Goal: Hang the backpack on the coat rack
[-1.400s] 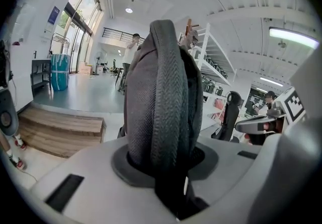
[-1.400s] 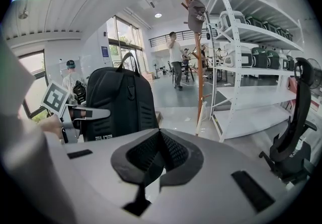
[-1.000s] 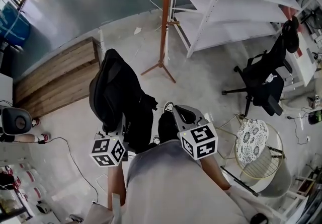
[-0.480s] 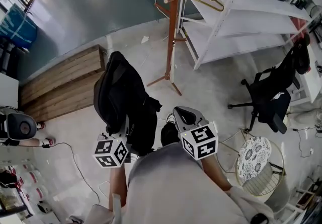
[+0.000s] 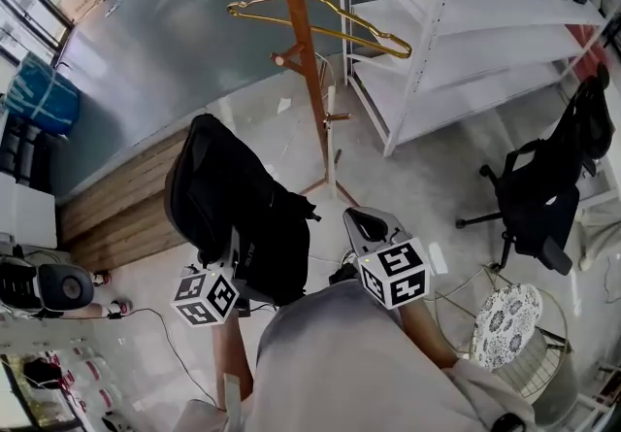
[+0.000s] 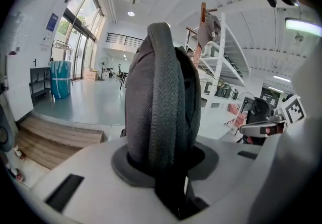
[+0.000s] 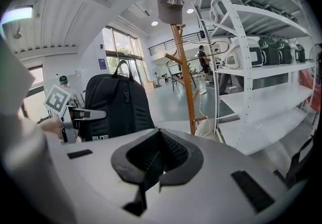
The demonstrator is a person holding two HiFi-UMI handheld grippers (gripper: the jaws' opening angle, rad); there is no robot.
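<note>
A black backpack (image 5: 233, 207) hangs upright from my left gripper (image 5: 236, 248), which is shut on its grey webbing strap (image 6: 161, 102). In the right gripper view the backpack (image 7: 115, 104) shows at left with the left gripper (image 7: 88, 114) beside it. My right gripper (image 5: 361, 219) is held level next to the bag, its jaws together with nothing in them (image 7: 157, 155). The wooden coat rack (image 5: 303, 51) stands ahead, a short way beyond the bag. Its pole (image 7: 185, 77) carries a grey cap (image 7: 169, 1) on top and bare pegs below.
A gold wire hanger (image 5: 320, 17) hangs on the rack. White metal shelving (image 5: 466, 22) stands right of it. A black office chair (image 5: 543, 197) and a round patterned stool (image 5: 505, 323) are at right. A low wooden platform (image 5: 116, 197) lies at left.
Both grippers and the backpack have advanced toward the coat rack, which now stands nearer and larger in the head view. The grip on the strap is unchanged.
</note>
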